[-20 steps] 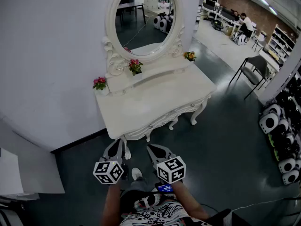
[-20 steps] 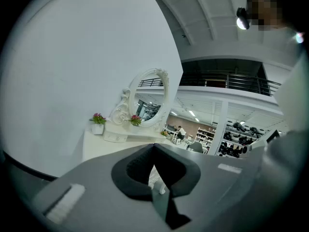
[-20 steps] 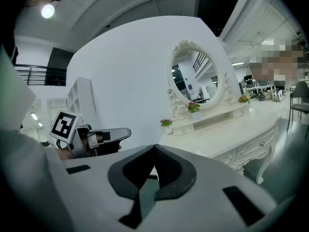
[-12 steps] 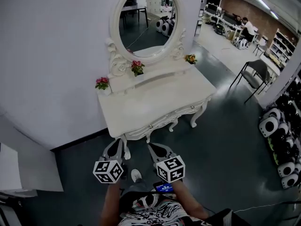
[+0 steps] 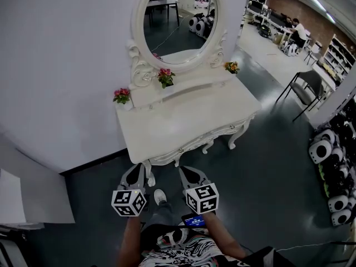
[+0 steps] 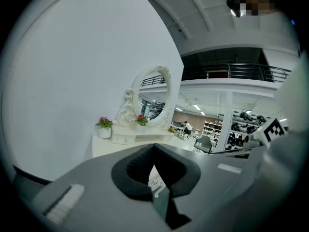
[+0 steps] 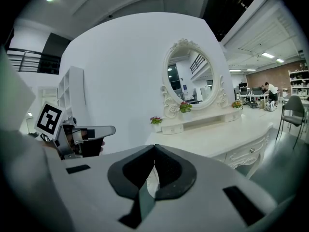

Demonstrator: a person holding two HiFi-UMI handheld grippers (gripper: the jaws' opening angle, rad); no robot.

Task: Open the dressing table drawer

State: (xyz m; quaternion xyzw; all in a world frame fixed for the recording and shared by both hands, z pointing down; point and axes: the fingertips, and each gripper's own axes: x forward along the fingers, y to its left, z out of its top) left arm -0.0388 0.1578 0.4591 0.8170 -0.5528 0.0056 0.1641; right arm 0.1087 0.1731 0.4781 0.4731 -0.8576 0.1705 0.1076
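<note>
The white dressing table (image 5: 183,118) stands against the wall ahead. Its drawer front (image 5: 206,141) runs along the carved front edge, closed, with a small knob (image 5: 179,149) near the left end and another (image 5: 232,126) towards the right. My left gripper (image 5: 135,172) and right gripper (image 5: 186,172) hover side by side just short of the table's front left corner, touching nothing. Both are shut and empty: the left jaws (image 6: 154,145) meet at the tip, and so do the right ones (image 7: 155,146). The right gripper view shows the drawer front (image 7: 240,154) off to the right.
An oval mirror (image 5: 178,18) rises at the back of the table, with three small flower pots (image 5: 121,96) along the raised shelf. A black chair (image 5: 306,88) stands to the right, white round machines (image 5: 328,177) line the far right, and a white cabinet (image 5: 22,202) is at the left.
The table and mirror sit slightly larger and nearer in the head view as the person edges forward. Both grippers keep the same shut pose side by side.
</note>
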